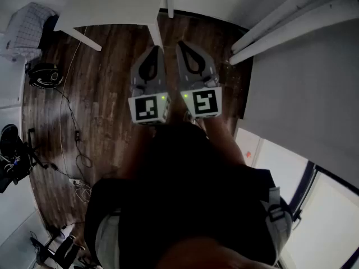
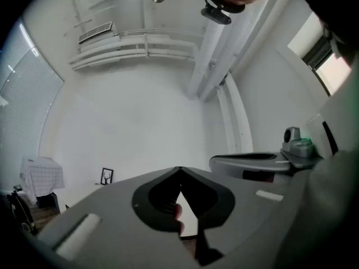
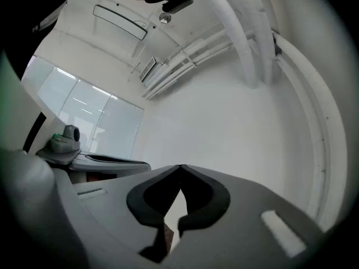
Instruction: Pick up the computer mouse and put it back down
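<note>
- Left gripper (image 1: 156,50) had its jaws closed tip to tip with nothing between them. It was held over the wooden floor (image 1: 106,88).
- Right gripper (image 1: 183,45), just beside the left, was likewise closed and empty. Both pointed toward the white counter (image 1: 112,4).
- No view showed the computer mouse, so I could not tell where it lay relative to either gripper.

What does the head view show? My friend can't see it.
The left gripper and right gripper are held side by side, both shut and empty, over a dark wooden floor. A white table stands beyond them, and cables lie at left.
</note>
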`<state>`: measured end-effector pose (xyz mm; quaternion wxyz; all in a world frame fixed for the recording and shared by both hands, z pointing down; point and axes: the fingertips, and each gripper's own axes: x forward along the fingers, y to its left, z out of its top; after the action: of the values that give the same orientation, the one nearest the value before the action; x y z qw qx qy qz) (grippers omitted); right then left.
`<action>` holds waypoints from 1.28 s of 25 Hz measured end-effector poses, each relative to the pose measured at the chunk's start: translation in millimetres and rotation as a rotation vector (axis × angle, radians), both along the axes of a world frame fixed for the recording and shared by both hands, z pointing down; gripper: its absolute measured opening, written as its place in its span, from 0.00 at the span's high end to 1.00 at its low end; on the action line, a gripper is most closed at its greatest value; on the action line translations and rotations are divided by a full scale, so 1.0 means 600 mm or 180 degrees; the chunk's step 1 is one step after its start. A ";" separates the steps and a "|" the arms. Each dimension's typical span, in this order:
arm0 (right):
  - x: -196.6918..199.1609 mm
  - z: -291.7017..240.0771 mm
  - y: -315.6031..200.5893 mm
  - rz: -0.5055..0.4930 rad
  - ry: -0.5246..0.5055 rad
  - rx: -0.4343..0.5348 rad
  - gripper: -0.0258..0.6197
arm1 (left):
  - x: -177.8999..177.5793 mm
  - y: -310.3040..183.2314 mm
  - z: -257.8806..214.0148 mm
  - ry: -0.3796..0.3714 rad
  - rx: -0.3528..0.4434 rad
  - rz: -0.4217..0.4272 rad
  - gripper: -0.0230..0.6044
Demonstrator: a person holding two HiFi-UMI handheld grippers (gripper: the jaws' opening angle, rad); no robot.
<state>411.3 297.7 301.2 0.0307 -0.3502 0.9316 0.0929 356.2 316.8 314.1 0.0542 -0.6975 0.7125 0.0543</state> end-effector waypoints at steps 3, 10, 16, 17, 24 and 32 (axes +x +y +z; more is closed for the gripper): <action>0.006 0.002 -0.005 -0.0013 0.0072 0.0014 0.94 | 0.011 -0.004 -0.001 0.0065 -0.0162 0.0005 0.96; 0.020 -0.009 -0.014 -0.0084 0.0043 0.0086 0.94 | 0.028 -0.017 -0.005 0.0073 -0.0171 -0.0087 0.96; 0.035 0.000 -0.037 -0.0293 0.0014 0.0028 0.94 | 0.043 -0.029 0.004 0.0036 -0.0202 -0.0293 0.96; 0.035 0.001 -0.041 -0.0330 -0.0004 0.0038 0.94 | 0.043 -0.031 0.007 0.0021 -0.0208 -0.0338 0.96; -0.013 0.020 -0.035 -0.0639 -0.0019 -0.0076 0.94 | 0.002 -0.017 0.024 0.0045 -0.0328 -0.0634 0.96; -0.109 0.039 -0.052 -0.0818 0.0121 -0.0065 0.94 | -0.088 -0.033 0.041 0.0142 -0.0358 -0.0760 0.96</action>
<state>345.7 266.4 324.5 0.0212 -0.2264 0.9701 0.0853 303.5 297.2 338.6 0.0051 -0.6083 0.7934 0.0229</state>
